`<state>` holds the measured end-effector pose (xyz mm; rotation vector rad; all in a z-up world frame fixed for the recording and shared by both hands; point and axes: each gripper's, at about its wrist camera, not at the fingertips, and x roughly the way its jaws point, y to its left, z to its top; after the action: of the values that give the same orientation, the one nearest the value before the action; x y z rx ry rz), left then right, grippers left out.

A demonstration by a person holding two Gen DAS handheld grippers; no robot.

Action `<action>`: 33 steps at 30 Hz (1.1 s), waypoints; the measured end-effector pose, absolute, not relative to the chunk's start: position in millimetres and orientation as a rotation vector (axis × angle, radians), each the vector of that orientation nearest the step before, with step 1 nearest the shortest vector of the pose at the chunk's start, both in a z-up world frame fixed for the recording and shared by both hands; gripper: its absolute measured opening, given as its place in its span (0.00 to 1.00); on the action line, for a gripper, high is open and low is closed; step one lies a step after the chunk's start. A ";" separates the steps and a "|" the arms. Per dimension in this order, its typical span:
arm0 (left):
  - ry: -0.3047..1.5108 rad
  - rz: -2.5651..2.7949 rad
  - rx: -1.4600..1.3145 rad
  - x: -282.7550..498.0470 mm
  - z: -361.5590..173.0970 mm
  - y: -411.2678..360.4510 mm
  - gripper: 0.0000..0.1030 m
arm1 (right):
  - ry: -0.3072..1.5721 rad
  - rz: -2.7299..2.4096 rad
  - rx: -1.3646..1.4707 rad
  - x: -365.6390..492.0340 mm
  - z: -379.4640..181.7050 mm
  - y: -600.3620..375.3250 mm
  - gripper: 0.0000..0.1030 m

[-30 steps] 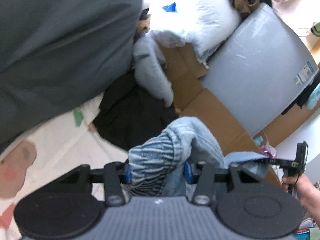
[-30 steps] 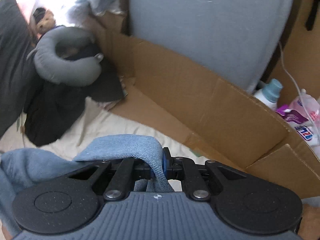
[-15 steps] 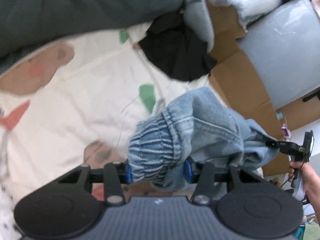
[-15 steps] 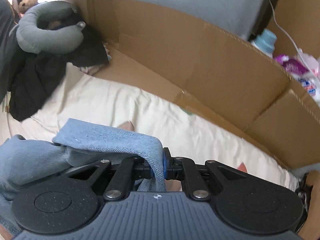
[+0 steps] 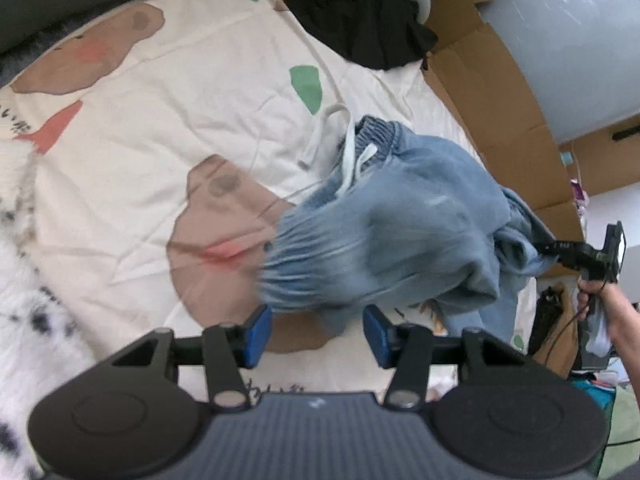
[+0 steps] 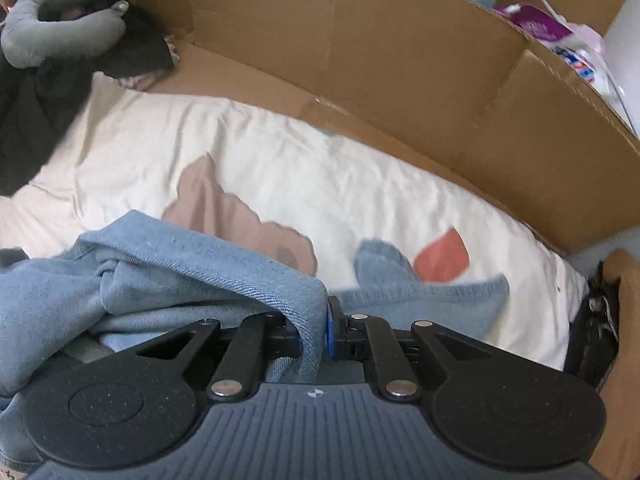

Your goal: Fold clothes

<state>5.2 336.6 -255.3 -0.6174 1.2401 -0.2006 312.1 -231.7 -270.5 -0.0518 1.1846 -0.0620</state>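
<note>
1. Across the centre of the left wrist view, the denim garment (image 5: 404, 216) lies bunched on the printed bed sheet (image 5: 160, 128), with its elastic waistband (image 5: 304, 256) nearest the camera.
2. Left hand-held gripper (image 5: 316, 334): jaws opening. The blue pads (image 5: 256, 330) stand clear of the waistband, so this end is released, probably to lay it down for spreading.
3. Right hand-held gripper (image 6: 314, 334): clenched on a denim edge (image 6: 308, 312), though its jaws are starting to part. This grip keeps the other end controlled.
4. At upper right, the cardboard wall (image 6: 400, 48) borders the bed and limits the room for spreading.
</note>
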 end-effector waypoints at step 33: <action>1.305 0.243 -0.616 70.2 -244.0 280.4 0.73 | 1.029 0.309 0.042 228.9 -175.5 -220.2 0.52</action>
<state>70.2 280.4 -244.0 -0.6156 1.3050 0.2431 228.9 -220.2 -175.5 0.0419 1.0293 0.3088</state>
